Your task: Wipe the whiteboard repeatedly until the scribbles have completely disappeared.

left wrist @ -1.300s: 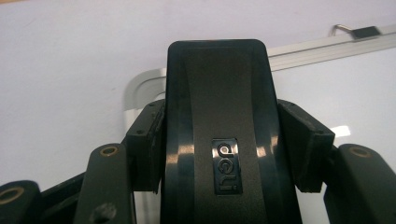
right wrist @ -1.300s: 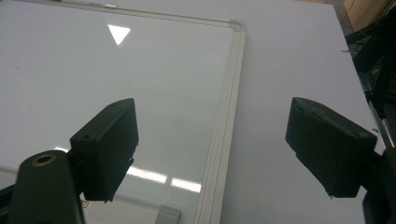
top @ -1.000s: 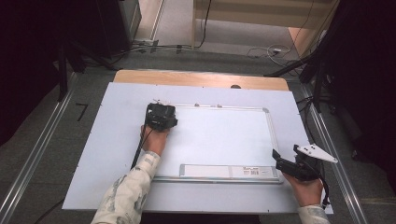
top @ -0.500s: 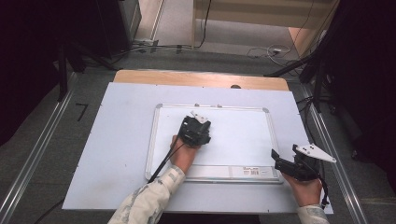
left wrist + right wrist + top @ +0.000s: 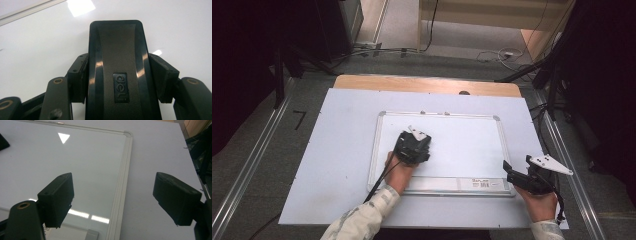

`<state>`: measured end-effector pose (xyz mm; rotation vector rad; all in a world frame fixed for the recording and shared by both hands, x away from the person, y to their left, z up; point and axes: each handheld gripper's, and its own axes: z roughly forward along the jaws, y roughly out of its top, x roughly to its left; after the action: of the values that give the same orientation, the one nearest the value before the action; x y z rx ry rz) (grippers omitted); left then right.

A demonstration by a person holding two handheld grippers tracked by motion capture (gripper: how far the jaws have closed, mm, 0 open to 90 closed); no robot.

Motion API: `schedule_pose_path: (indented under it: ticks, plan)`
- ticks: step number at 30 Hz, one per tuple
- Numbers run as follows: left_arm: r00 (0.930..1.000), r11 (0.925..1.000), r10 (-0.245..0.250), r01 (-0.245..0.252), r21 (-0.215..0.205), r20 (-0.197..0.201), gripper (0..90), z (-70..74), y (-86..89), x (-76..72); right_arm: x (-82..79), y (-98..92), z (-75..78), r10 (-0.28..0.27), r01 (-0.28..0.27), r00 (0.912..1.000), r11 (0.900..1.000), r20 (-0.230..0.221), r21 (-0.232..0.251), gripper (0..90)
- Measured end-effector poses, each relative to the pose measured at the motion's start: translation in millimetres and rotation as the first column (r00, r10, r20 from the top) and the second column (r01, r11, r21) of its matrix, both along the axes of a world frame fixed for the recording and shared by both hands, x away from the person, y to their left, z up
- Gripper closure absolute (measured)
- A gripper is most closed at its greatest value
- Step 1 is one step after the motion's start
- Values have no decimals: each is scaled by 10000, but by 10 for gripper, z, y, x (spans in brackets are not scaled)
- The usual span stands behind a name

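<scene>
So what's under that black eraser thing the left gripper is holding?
The white board with the silver frame lies under the black plastic eraser, squeezed by the left gripper. The surface around it looks clean; the patch right beneath is covered, so any marks there stay hidden.

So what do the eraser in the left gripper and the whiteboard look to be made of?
Eraser: likely moulded plastic, black, semi-gloss; highlights run along its ridges, and a logo is embossed on it. Whiteboard: smooth glossy white surface that mirrors lights, and a pale frame, seemingly metal.
</scene>
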<state>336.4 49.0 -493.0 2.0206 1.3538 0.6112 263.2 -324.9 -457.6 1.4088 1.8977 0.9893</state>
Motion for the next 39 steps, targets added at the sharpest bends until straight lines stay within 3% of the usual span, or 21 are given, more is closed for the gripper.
schedule_pose_path:
  ticks: [3,6,12,14,19,24,29,31,33,34,35,36,39]
  plan:
    - [9935,9935,1138,-1138,-90,-55,408,3,325,149,2,6,-2,-14,14,10000,10000,-4,-7,157]
    - [9783,9782,2069,-2071,-179,-146,408,9,522,303,7,19,-3,33,-33,10000,10000,-16,-56,157]
    - [9384,9384,3449,-3453,-159,-226,408,20,595,462,15,14,-5,-25,25,10000,10000,-41,-48,158]
    - [9338,9340,3568,-3571,-111,-266,408,25,578,472,17,13,-7,-21,21,10000,10000,-64,-34,159]
    - [9448,9453,3259,-3263,-61,-323,408,35,527,535,28,34,-5,51,-51,10000,10000,-37,-51,159]
    - [9474,9481,3167,-3176,-140,-452,408,45,433,662,51,75,-3,184,-184,9998,9998,-36,-96,161]
    - [9714,9723,2328,-2335,-97,-468,408,43,333,553,79,71,-13,175,-175,9998,9998,-85,-66,162]
    - [9670,9678,2505,-2513,-125,-466,408,41,438,538,75,61,-12,193,-194,9998,9998,-66,-74,163]
    - [9522,9530,3009,-3023,-220,-522,408,41,631,543,52,52,-5,162,-162,9999,9999,-53,-59,163]
    - [9571,9575,2840,-2862,-357,-575,409,46,666,539,44,42,-4,150,-150,9999,9999,-19,-61,163]
    - [9545,9559,2926,-2935,-68,-577,409,52,622,525,38,38,-4,118,-118,9999,9999,-37,-19,163]
    - [9538,9553,2939,-2954,-153,-630,408,50,586,507,40,32,-6,116,-116,9999,9999,-37,-49,164]
    - [9719,9731,2287,-2299,-160,-548,408,42,358,451,46,48,-3,84,-84,10000,9999,-25,-56,164]
